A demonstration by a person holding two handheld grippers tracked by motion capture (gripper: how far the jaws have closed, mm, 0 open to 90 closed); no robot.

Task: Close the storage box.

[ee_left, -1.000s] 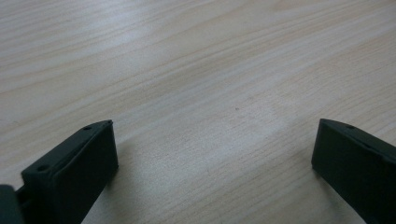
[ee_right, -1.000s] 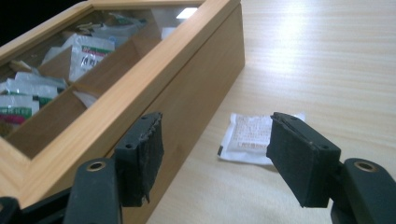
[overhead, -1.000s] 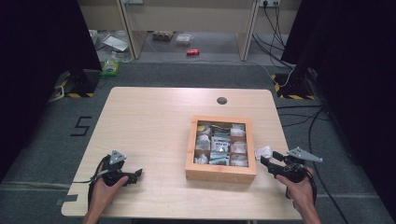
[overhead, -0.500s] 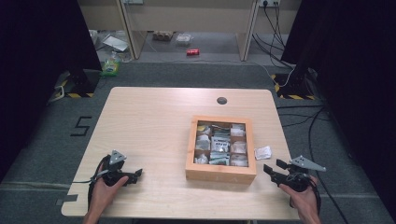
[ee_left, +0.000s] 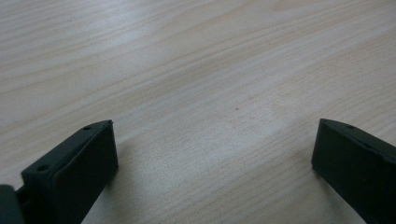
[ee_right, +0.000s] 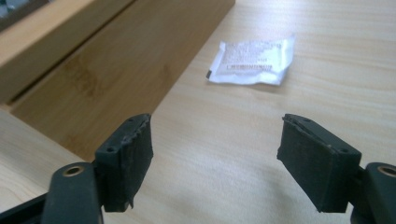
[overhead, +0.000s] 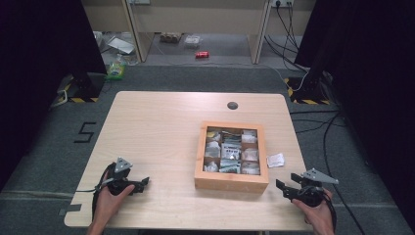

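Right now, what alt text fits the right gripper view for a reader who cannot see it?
The right gripper hovers low over the table with its two black jaws wide apart and nothing between them. Ahead lies a small white sachet, flat on the wood and apart from the wooden box at the left.

A large dark "5" (overhead: 86,132) stands on the grey floor left of the desk. The white sachet (ee_right: 252,61) on the desk carries printed lines too small to read.
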